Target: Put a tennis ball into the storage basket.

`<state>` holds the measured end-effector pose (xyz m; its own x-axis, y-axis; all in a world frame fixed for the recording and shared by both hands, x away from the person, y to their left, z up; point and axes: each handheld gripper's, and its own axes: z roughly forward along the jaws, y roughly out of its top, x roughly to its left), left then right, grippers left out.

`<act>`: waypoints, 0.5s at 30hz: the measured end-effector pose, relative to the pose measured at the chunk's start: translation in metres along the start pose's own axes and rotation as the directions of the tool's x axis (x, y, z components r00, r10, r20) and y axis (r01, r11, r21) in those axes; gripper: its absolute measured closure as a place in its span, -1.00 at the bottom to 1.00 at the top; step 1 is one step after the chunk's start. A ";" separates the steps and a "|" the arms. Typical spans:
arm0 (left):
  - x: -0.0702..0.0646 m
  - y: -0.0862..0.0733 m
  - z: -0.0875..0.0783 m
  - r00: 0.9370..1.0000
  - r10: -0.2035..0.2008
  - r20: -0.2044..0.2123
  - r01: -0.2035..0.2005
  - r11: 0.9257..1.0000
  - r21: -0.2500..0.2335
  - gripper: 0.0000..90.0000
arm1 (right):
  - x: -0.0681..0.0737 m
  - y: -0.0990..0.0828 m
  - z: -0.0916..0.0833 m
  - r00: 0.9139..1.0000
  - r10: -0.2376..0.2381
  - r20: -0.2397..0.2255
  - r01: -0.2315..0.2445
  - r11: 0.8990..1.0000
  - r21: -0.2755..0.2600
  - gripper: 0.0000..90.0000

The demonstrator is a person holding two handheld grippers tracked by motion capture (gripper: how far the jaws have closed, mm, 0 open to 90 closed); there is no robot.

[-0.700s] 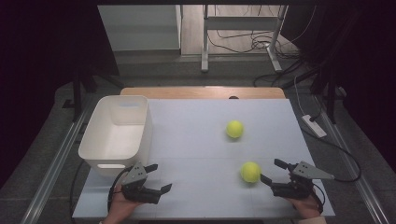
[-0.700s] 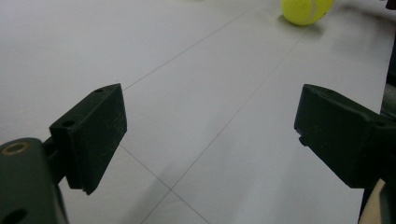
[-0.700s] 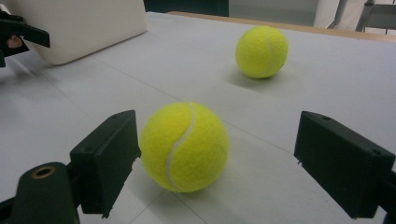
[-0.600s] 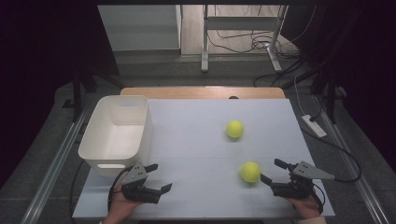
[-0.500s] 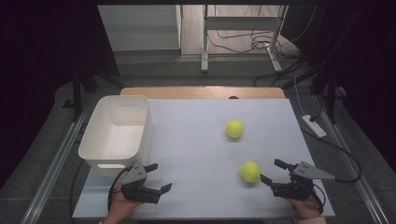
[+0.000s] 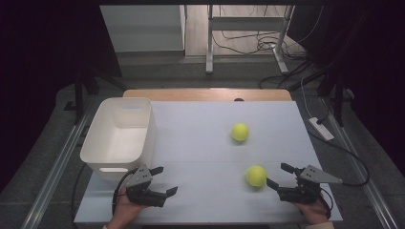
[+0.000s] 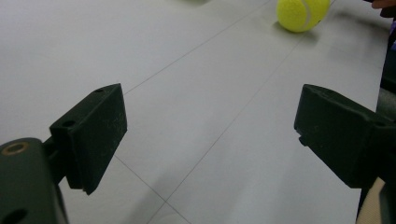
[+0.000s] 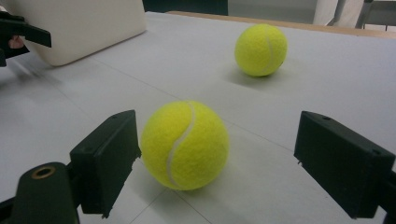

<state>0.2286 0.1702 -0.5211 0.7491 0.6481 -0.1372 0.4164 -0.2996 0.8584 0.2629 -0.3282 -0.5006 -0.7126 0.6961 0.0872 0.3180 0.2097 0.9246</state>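
Two yellow tennis balls lie on the white table. The near ball (image 6: 256, 175) (image 8: 184, 144) rests just ahead of my right gripper (image 6: 278, 175) (image 8: 219, 156), which is open, its jaws standing either side of the ball without touching it. The far ball (image 6: 240, 132) (image 8: 260, 50) sits farther back toward the middle. My left gripper (image 6: 165, 180) (image 7: 210, 135) is held low at the front left, open, with nothing between its jaws. It faces across the table, and the near ball (image 7: 301, 13) lies far ahead of it.
A white plastic bin (image 6: 119, 136) (image 8: 84, 28) stands at the table's left, just behind the left gripper (image 8: 18, 32). A wooden strip (image 6: 205, 94) runs along the far edge. Cables and a power strip (image 6: 321, 129) lie on the floor at right.
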 end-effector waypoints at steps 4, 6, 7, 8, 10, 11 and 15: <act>-0.001 0.002 0.001 1.000 0.000 0.001 0.000 1.000 -0.001 -0.76 | 0.000 0.000 0.001 1.000 0.002 0.000 -0.002 1.000 0.002 -0.69; -0.002 0.003 0.002 1.000 0.000 0.000 0.000 1.000 -0.001 -0.76 | 0.001 0.000 0.001 1.000 0.000 0.001 0.000 1.000 0.001 -0.69; -0.003 0.004 0.002 1.000 0.001 0.000 -0.001 1.000 -0.001 -0.76 | 0.001 0.000 0.000 1.000 -0.001 -0.001 0.001 1.000 0.002 -0.69; -0.003 0.004 0.002 1.000 0.002 0.000 -0.002 1.000 0.000 -0.76 | 0.001 0.000 0.001 1.000 0.002 0.001 -0.002 1.000 -0.001 -0.69; -0.005 0.006 0.003 1.000 0.003 -0.003 -0.003 1.000 0.003 -0.76 | 0.001 0.001 0.001 1.000 0.001 0.000 -0.001 1.000 -0.003 -0.69; -0.005 0.006 0.004 1.000 0.003 -0.004 -0.003 1.000 0.004 -0.76 | 0.001 0.001 0.002 1.000 0.001 -0.001 -0.001 1.000 -0.001 -0.69; -0.006 0.010 0.006 1.000 -0.004 -0.007 0.004 1.000 0.009 -0.76 | 0.000 0.001 0.003 1.000 0.006 -0.007 -0.006 1.000 -0.002 -0.69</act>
<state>0.2308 0.1594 -0.5148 0.7440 0.6539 -0.1375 0.4244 -0.3034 0.8531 0.2653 -0.3257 -0.5004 -0.7149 0.6927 0.0951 0.3212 0.2045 0.9247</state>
